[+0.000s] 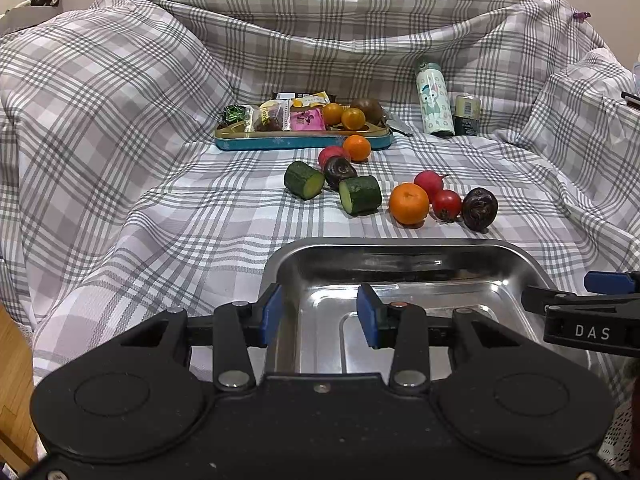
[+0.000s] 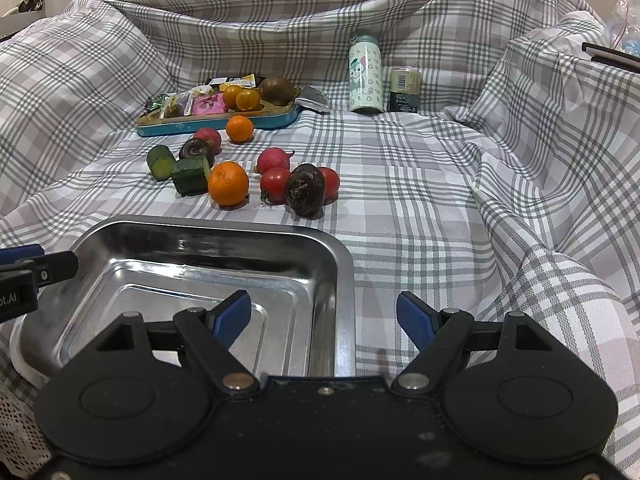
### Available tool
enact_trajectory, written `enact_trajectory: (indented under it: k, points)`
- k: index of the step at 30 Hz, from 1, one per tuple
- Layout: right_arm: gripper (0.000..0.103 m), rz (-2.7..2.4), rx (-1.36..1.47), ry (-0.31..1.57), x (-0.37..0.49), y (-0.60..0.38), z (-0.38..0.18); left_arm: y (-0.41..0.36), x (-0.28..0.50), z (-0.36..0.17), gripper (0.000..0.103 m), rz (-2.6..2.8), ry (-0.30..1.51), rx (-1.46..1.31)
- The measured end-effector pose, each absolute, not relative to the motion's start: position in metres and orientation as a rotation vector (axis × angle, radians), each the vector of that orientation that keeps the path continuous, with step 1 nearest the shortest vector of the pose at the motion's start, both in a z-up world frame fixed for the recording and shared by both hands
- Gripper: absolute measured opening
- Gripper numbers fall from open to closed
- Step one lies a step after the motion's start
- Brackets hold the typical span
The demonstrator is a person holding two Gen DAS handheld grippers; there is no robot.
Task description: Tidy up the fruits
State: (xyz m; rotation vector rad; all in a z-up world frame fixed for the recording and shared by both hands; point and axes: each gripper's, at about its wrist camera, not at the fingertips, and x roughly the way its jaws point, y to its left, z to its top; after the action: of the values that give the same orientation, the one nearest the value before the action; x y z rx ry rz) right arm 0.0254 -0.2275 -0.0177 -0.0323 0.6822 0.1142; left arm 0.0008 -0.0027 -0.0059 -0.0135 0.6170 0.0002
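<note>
Two cucumber chunks point(image 1: 332, 187) beside scattered fruit, steel tray point(image 1: 400, 246) nearer.

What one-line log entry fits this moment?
left gripper: open | right gripper: open | steel tray: empty | fruit: on cloth

Fruits point(image 1: 409, 204) lie between steel tray point(image 1: 400, 246) and tin point(image 1: 304, 142).

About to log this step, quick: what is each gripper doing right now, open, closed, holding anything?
Left gripper: open, holding nothing, over the steel tray.
Right gripper: open, holding nothing, straddling the tray's right rim.
</note>
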Motion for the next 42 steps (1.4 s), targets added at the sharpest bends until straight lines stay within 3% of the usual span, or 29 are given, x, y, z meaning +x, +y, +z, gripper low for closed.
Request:
enact_trajectory:
  k: [42]
  points:
    - [0.082,0.113,-0.052,0.676,0.0240,-0.2256,-0.0176,-0.0046,-0.0009,-0.0069,0.048,0.000,0.621,0.000]
